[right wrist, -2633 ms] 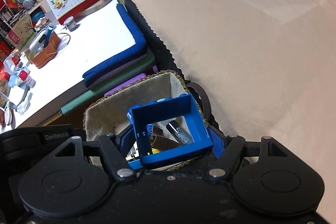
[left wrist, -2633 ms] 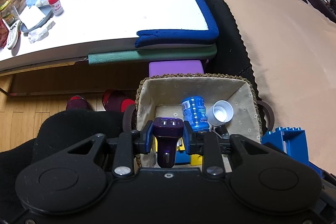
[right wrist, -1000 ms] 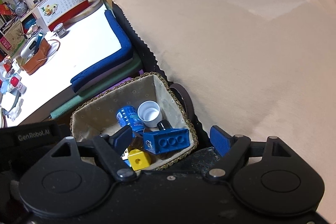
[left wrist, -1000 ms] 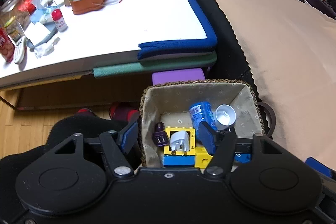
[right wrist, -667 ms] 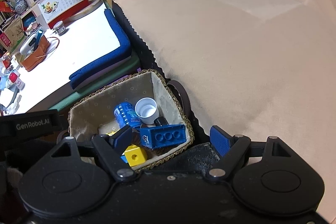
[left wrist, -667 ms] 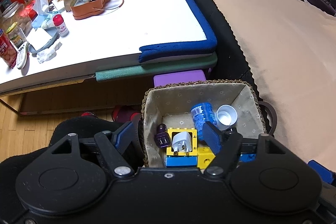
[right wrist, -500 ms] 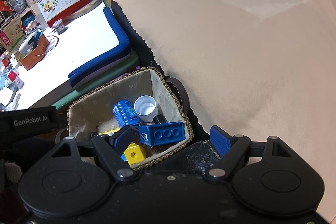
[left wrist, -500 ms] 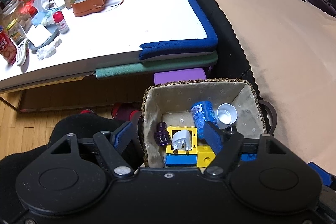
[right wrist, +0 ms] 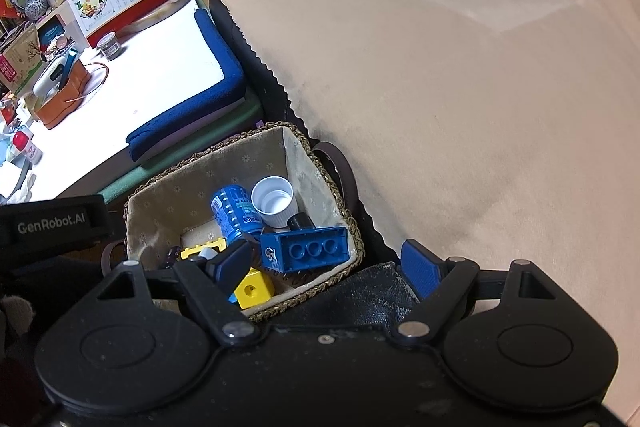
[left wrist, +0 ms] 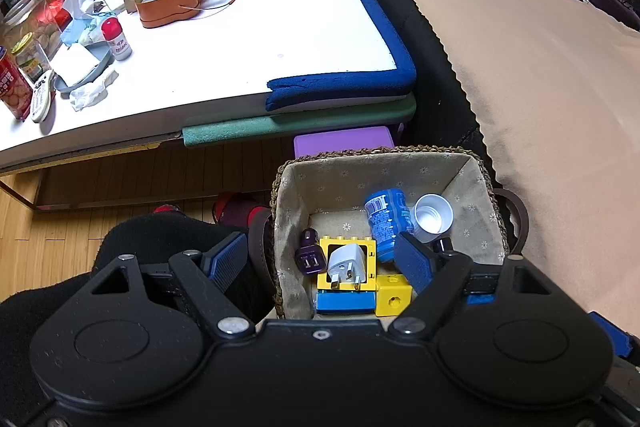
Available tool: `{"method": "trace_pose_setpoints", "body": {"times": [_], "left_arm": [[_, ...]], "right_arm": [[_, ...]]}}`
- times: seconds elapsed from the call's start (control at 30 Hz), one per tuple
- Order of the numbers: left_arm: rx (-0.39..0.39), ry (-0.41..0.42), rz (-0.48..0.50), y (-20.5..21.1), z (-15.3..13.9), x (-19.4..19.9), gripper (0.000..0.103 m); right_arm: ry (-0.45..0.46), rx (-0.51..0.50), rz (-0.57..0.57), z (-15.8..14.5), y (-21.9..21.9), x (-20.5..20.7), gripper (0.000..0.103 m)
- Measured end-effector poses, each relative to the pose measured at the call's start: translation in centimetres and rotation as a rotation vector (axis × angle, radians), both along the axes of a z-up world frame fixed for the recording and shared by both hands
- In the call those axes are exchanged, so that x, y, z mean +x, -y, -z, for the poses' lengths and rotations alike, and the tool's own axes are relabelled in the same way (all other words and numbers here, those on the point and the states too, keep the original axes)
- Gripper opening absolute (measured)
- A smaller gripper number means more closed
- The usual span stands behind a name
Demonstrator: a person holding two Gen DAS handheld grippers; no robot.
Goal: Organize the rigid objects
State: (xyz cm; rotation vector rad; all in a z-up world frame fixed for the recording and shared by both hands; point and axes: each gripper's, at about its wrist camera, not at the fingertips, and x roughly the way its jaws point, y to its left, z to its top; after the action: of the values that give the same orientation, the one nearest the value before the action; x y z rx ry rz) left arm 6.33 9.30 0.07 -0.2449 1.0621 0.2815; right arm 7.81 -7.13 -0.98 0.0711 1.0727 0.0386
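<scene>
A woven basket (left wrist: 372,151) (right wrist: 320,151) with cloth lining holds the objects. In it lie a purple car charger (left wrist: 309,255), a white plug adapter (left wrist: 347,265) inside a yellow frame brick (left wrist: 323,269), a yellow cube brick (left wrist: 394,297) (right wrist: 253,287), a blue can (left wrist: 387,217) (right wrist: 230,209), a white cap (left wrist: 434,213) (right wrist: 274,201) and a large blue brick (right wrist: 306,247). My left gripper (left wrist: 320,259) is open and empty above the basket's near side. My right gripper (right wrist: 328,263) is open and empty above the basket's near right corner.
A low white table (left wrist: 224,39) with padded blue and green edges stands behind the basket, cluttered at its far left. A purple box (left wrist: 342,143) sits under it. A beige cover (right wrist: 460,75) spreads to the right. Wooden floor (left wrist: 48,227) lies to the left.
The left gripper released the purple charger into the basket and the right gripper released the blue brick. Both now stand open and have drawn back slightly from the basket.
</scene>
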Motion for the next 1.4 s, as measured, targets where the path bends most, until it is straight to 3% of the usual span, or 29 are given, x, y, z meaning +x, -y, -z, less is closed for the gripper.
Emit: {"method": "trace_pose_setpoints", "body": {"times": [1.4], "left_arm": [[-0.023,0.015,-0.012,-0.20,-0.35,-0.44,0.082]], "right_arm": [[-0.006,-0.004,0.006,0.52,0.28,-0.06,0.083]]}}
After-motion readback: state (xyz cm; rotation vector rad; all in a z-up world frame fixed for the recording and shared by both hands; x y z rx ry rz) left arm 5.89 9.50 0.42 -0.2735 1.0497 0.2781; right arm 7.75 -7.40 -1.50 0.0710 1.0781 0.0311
